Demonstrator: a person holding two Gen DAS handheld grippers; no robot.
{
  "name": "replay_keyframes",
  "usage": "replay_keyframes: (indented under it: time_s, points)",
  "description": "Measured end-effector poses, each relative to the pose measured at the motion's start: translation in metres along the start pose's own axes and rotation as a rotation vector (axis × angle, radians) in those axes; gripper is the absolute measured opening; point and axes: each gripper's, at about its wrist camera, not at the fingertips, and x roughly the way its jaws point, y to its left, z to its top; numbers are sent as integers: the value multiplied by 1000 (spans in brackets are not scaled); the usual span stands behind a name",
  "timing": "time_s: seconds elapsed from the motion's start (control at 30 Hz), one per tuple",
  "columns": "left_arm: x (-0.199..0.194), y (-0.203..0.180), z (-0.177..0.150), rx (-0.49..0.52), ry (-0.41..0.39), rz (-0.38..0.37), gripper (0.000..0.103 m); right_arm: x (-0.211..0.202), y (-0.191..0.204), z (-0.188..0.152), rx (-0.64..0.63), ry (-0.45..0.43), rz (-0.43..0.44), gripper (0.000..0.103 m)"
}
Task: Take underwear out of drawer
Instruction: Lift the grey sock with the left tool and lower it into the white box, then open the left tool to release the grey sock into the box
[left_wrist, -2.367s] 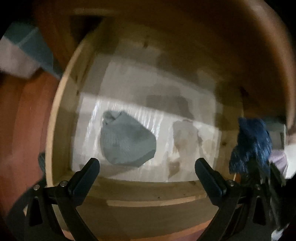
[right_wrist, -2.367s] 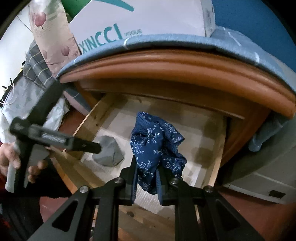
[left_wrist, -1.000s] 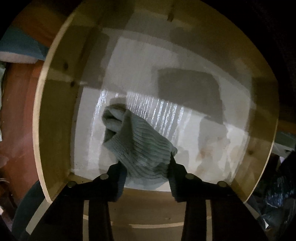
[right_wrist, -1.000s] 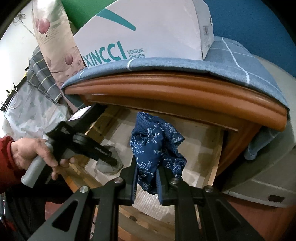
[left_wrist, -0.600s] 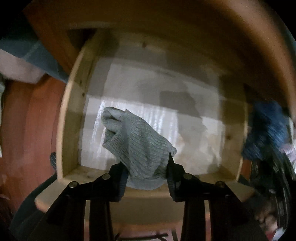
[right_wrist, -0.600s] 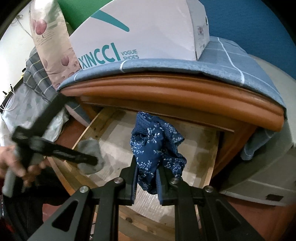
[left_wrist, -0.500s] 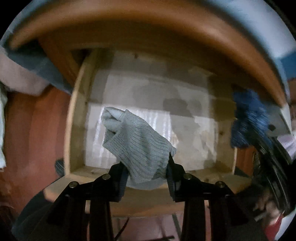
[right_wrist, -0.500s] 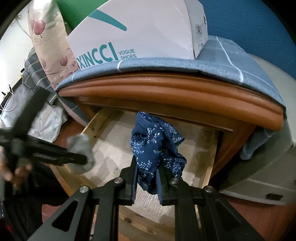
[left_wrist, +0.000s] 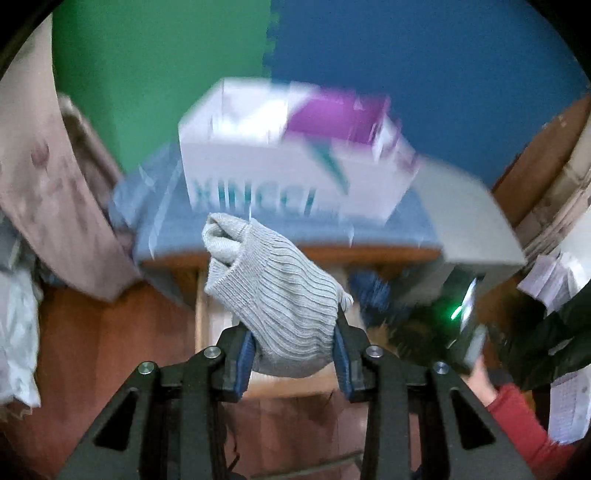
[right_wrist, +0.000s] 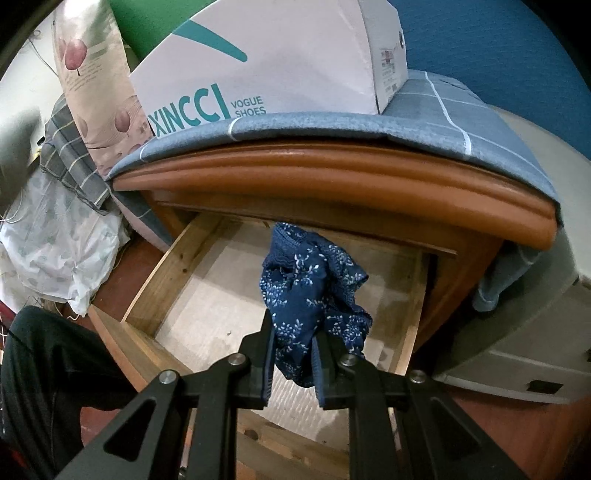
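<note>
Drawer (right_wrist: 192, 254) now sits empty: left tongs (left_wrist: 293, 354), pinching grey ribbed underwear (left_wrist: 280, 295), have risen from inside it to well above it, while right tongs (right_wrist: 291, 363) keep pinching blue floral underwear (right_wrist: 314, 295) over it, so removal looks essentially done.

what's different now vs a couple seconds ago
The left gripper closed on the grey garment lying in the drawer and lifted it up and out. The right gripper stayed put, still clamped on the blue floral underwear above the drawer.
</note>
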Motion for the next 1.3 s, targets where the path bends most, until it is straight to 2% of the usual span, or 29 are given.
replay_keyframes:
  time_s: [0.07,0.2,0.33,0.37,0.47,0.57,0.73,0.93,1.1,1.2,1.3]
  points:
    - [-26,-1,24,12,-65,-3,34,-2,1,0,1,-7,2,16]
    - [-59,-7,75,25,-189,42,34,-7,-1,-2,7,-22,6,16]
    - [-58,-9,116,27,-234,91,34,-10,-3,-3,15,-30,5,16]
    - [-47,-10,128,17,-237,130,34,-11,-4,-4,16,-33,5,16]
    - [-11,4,156,-55,-180,148,34,-12,-4,-3,18,-36,5,16]
    - [25,16,174,-84,-147,181,34,-11,-3,-2,15,-34,4,16]
    - [73,33,196,-143,-94,148,35,-9,-4,-1,20,-29,16,16]
    - [119,33,203,-129,-40,188,36,-6,-5,-1,20,-15,27,16]
    - [144,37,206,-133,8,193,37,-3,-6,-2,15,-2,29,16]
    - [155,41,202,-131,29,196,41,-4,-5,-1,13,-1,31,16]
    - [159,43,197,-128,34,188,50,-3,-5,-1,8,0,30,16]
